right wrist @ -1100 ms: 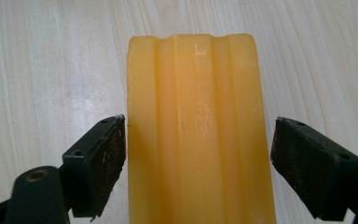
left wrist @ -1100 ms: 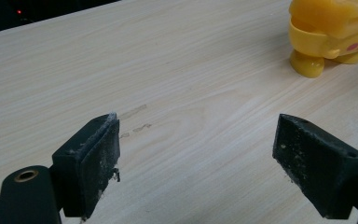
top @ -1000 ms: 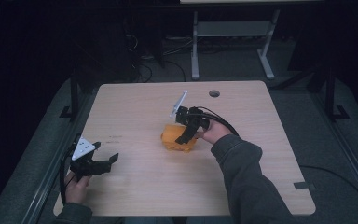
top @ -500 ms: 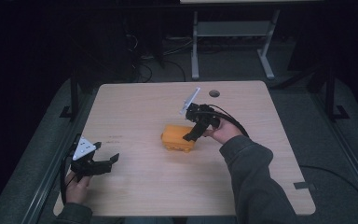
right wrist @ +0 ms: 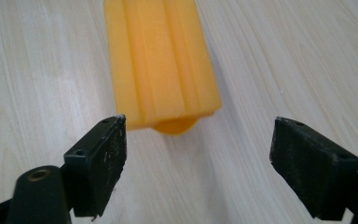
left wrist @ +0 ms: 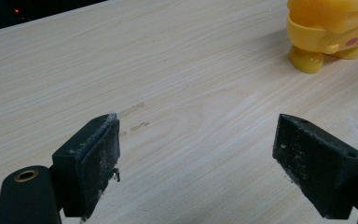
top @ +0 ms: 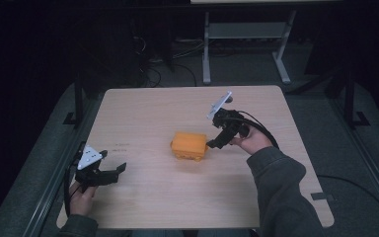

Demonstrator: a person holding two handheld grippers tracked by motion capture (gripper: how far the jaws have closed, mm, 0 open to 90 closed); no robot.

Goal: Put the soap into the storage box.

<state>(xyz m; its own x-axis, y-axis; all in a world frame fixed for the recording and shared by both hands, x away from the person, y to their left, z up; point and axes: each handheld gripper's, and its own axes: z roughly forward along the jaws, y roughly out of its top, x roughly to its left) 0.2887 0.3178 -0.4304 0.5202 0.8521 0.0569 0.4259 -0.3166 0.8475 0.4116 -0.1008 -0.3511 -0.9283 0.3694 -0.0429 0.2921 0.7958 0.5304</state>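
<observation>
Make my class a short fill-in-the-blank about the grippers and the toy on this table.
The yellow toy stands on the wooden ____.
The jaws of the right gripper are ____.
The gripper nearer the toy is the ____ one.
The left gripper holds ____.

Missing words: table; open; right; nothing

One orange toy (top: 189, 145); two tongs, left tongs (top: 109, 172) and right tongs (top: 214, 143); one table (top: 158, 113).
</observation>
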